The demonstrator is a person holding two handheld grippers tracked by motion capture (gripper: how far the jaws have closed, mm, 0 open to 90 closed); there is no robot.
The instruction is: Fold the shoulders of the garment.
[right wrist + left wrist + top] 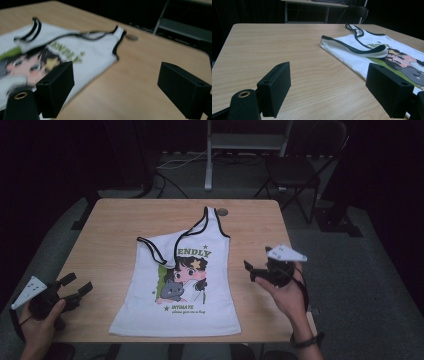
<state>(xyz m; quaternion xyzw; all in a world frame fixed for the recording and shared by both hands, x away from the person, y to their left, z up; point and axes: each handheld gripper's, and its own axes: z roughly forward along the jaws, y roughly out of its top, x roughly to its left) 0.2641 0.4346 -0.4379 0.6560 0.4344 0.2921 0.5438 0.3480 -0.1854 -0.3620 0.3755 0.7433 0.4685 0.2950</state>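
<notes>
At the far left of the high view, we hold the left gripper [75, 286] low over the near left corner of the wooden table [115, 215], its jaws spread wide with nothing between them. It points toward the middle of the table, and bare wood lies between it and the cloth.

In the middle lies the white tank top [192, 290], flat with its cartoon print facing up. Its long axis runs from the hem at our near edge to the strap [212, 220] reaching toward the far edge. The other shoulder is folded over, so its black-trimmed edge [157, 254] slants across the chest on the left side. In the left gripper view that folded edge [362, 51] sits ahead and to the right of the open jaws.

At the right, the right gripper [260, 270] hovers just beside the garment's right side seam, jaws also wide open and empty. We judge it much nearer the cloth than the left one. A small round disc [222, 212] rests by the strap's tip.
</notes>
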